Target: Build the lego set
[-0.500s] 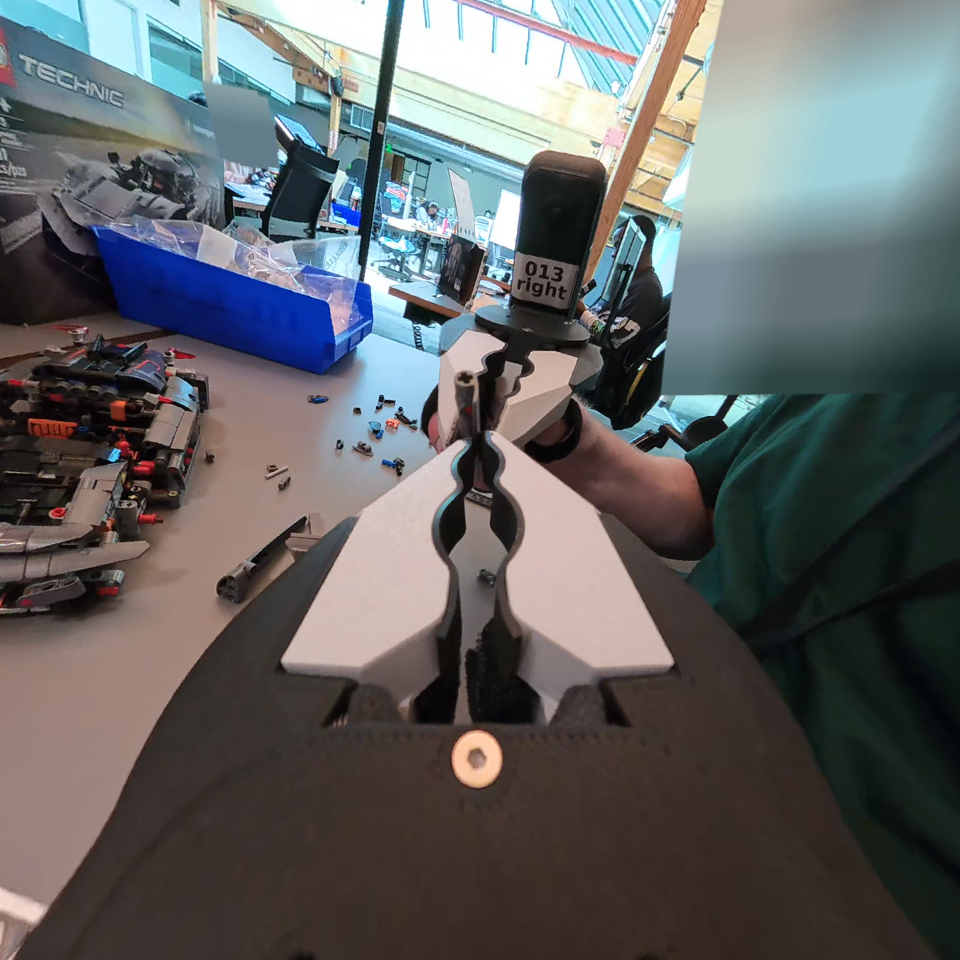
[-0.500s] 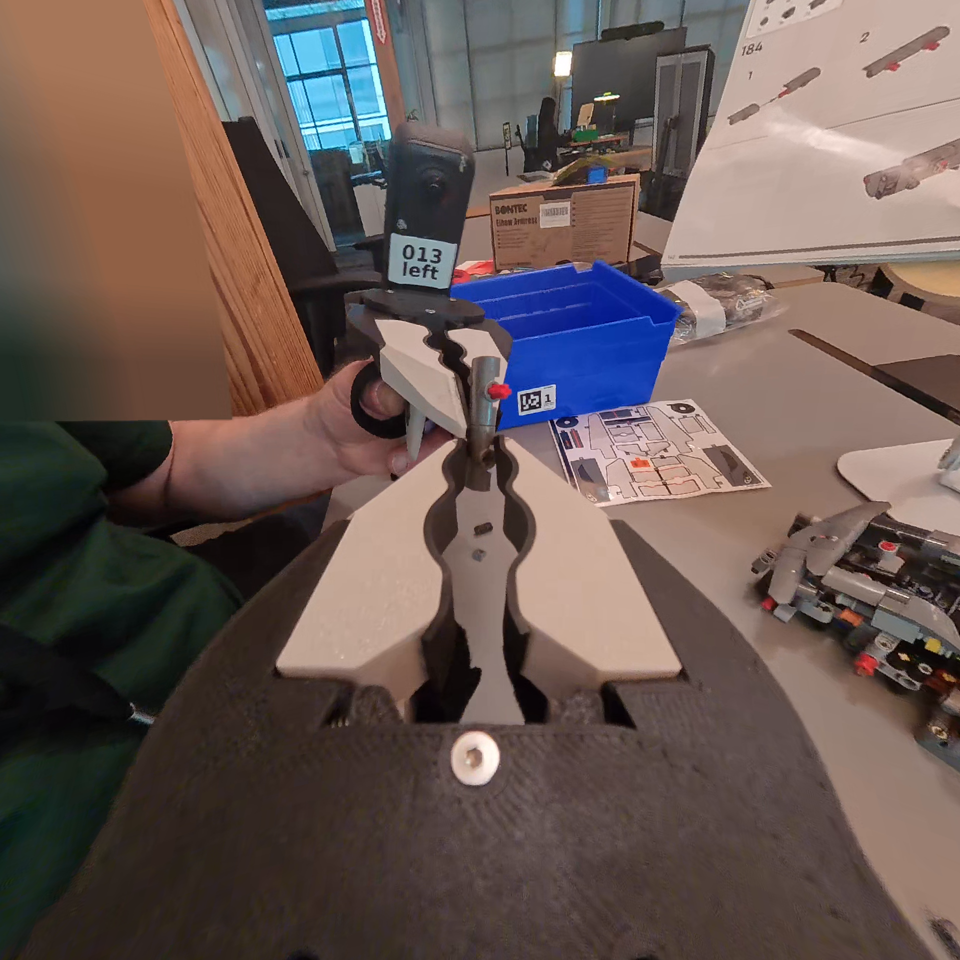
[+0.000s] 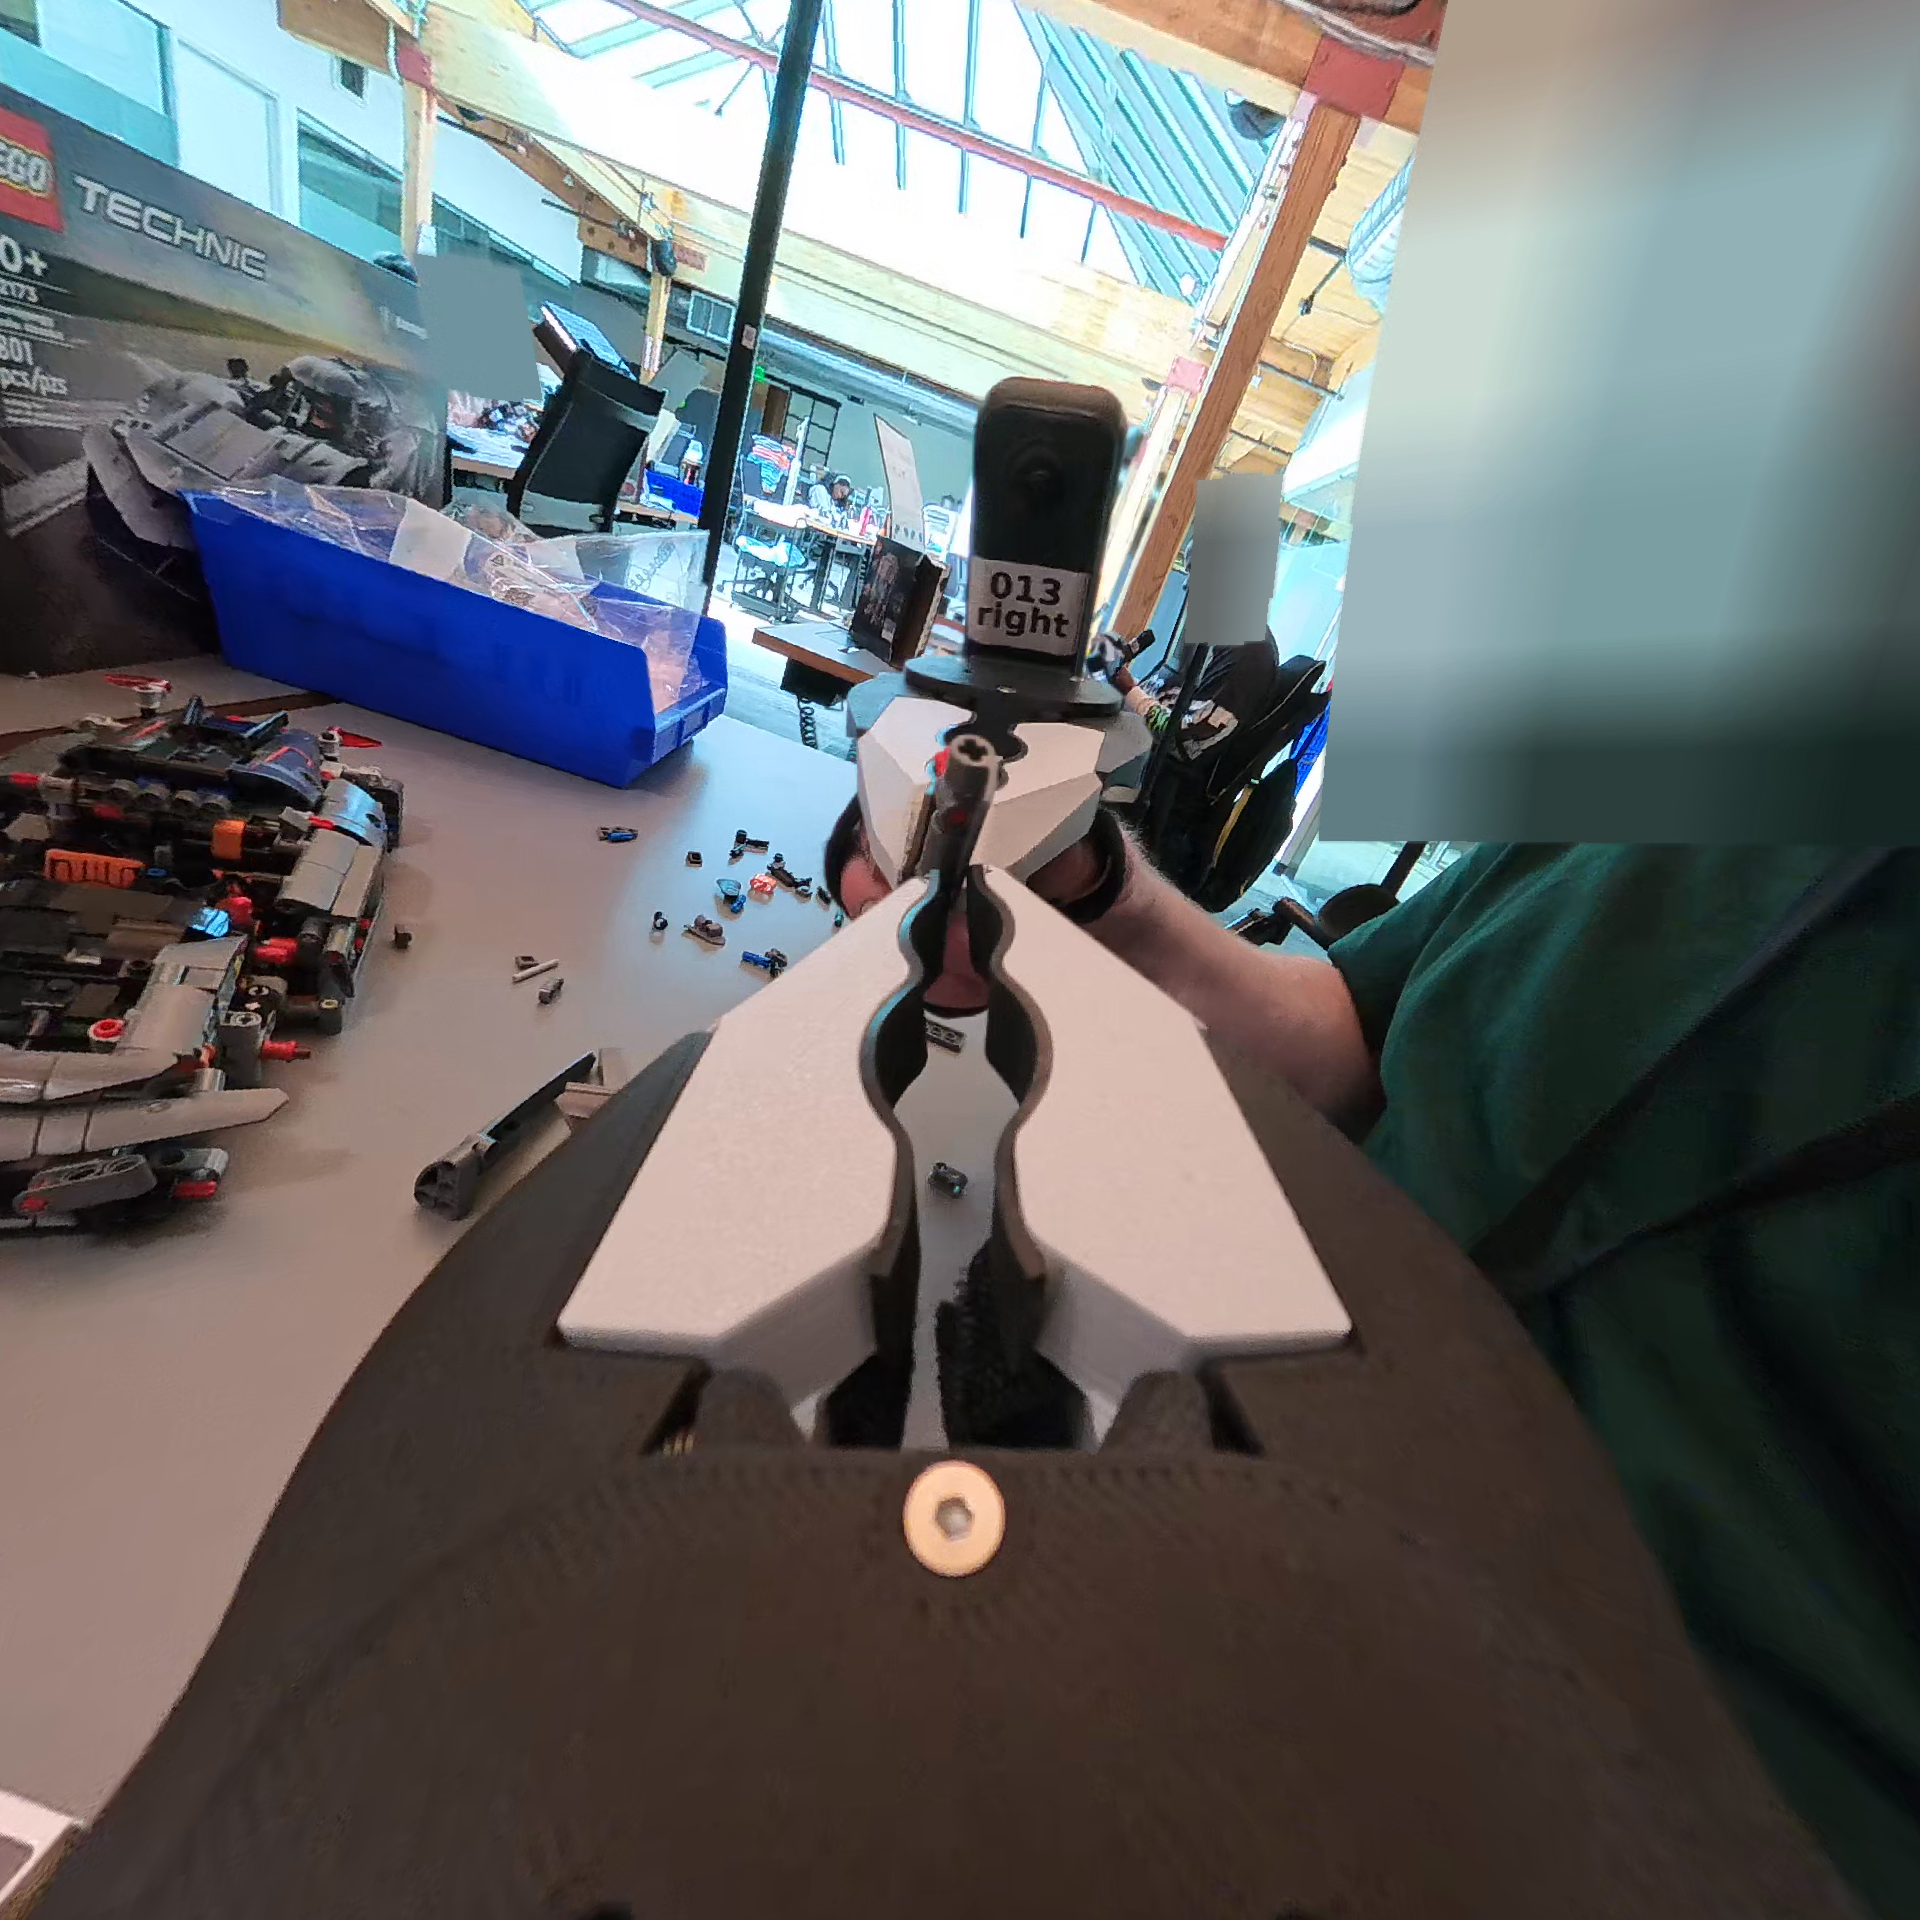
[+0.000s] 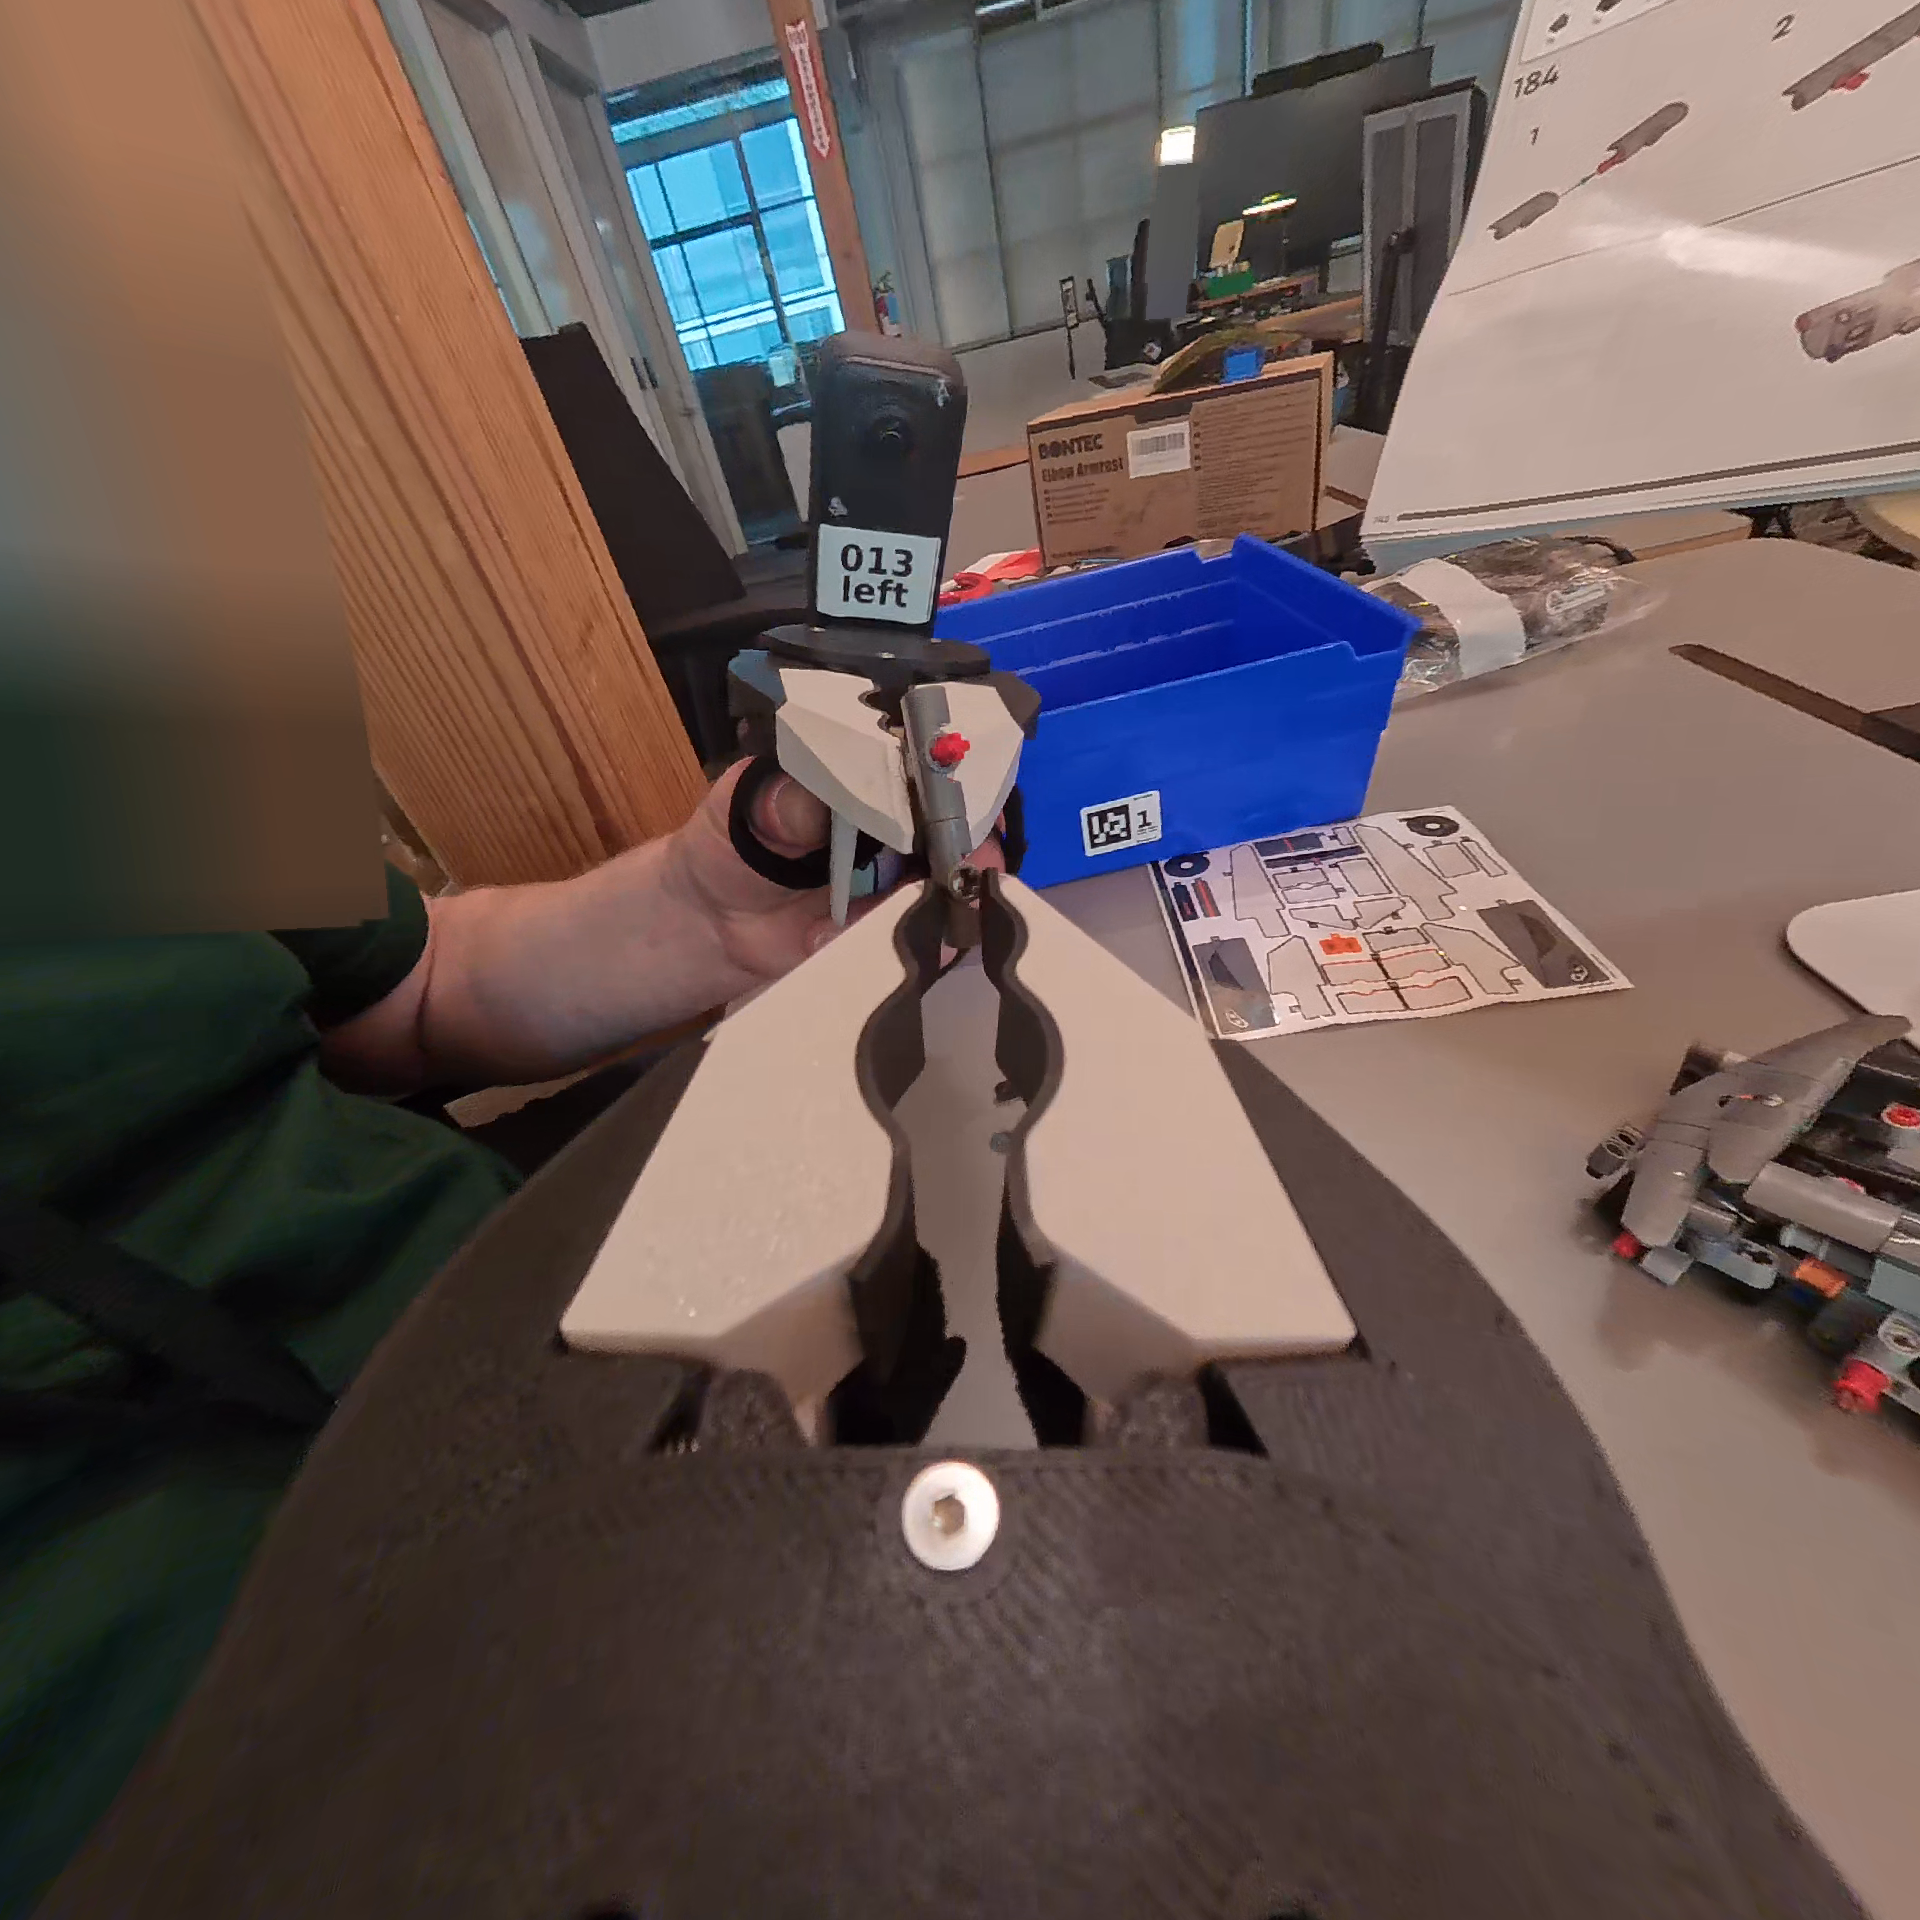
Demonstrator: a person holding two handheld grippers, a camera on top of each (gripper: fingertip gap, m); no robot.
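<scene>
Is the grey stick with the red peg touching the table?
Apart. In the right wrist view the grey stick is held up in the air between the two claws, the right claw closed on its lower end, with the table well below.

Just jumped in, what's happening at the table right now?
A person in a green top holds both grippers up, facing each other above the table. The left gripper is shut on a grey Lego rod with a red pin through it, and the right gripper pinches the rod's lower end. The half-built car sits on the table beside loose pieces, a blue bin and a sticker sheet.
</scene>
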